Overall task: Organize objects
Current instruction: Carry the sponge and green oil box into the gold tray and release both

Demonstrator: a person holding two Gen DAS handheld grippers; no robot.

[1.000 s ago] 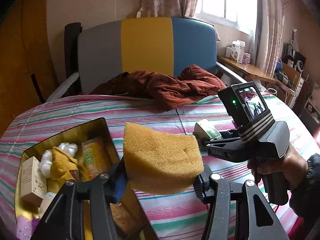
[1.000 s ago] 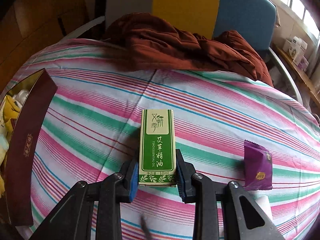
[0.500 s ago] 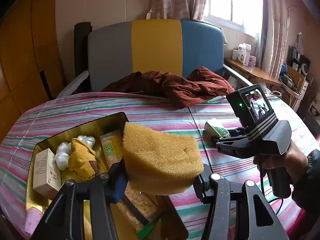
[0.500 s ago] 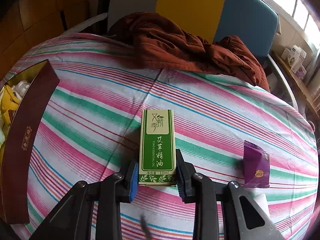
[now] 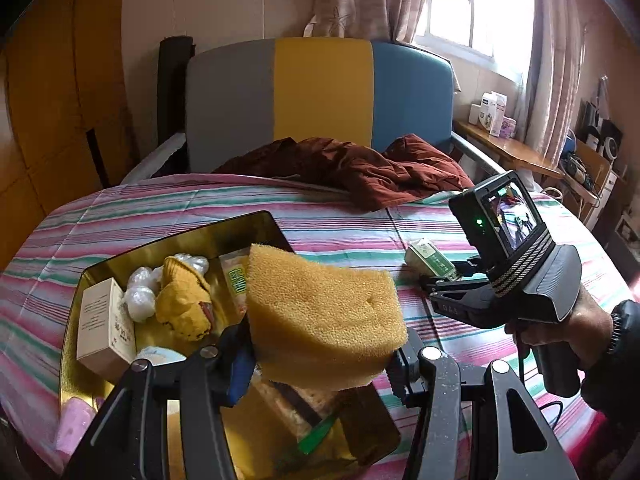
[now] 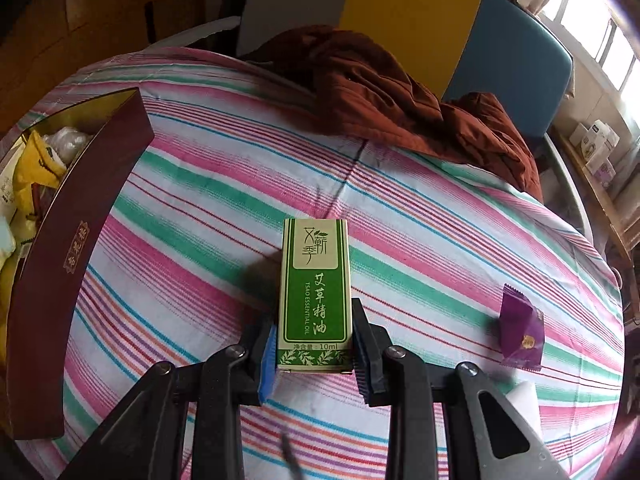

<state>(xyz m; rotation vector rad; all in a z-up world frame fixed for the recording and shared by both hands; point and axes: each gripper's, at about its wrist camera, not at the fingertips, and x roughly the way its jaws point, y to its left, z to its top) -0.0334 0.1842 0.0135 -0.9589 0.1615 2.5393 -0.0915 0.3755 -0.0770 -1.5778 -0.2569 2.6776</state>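
A thick yellow sponge [image 5: 324, 316] is clamped in my left gripper [image 5: 320, 364], held above the right part of the gold-lined box [image 5: 76, 292]. Inside that box lie a beige carton [image 5: 106, 328], white balls [image 5: 140, 300], a yellow pouch [image 5: 184, 304] and cracker packs. My right gripper [image 6: 314, 354] is shut on a green essential oil box [image 6: 314, 292] above the striped cloth. From the left wrist view the right gripper [image 5: 444, 280] is held by a hand [image 5: 584, 320] to the right of the gold box. A purple sachet [image 6: 522, 330] lies on the cloth at the right.
The box's maroon side wall [image 6: 76, 236] stands left of the green box. A rust-brown jacket [image 5: 360, 168] is bunched at the far edge of the striped cloth [image 6: 440, 240], before a grey, yellow and blue headboard [image 5: 320, 92]. A white block [image 6: 526, 400] lies by the right finger.
In the left wrist view the box's inside has come further into view under the sponge. The maroon wall has drawn closer in the right wrist view. Both grips are unchanged.
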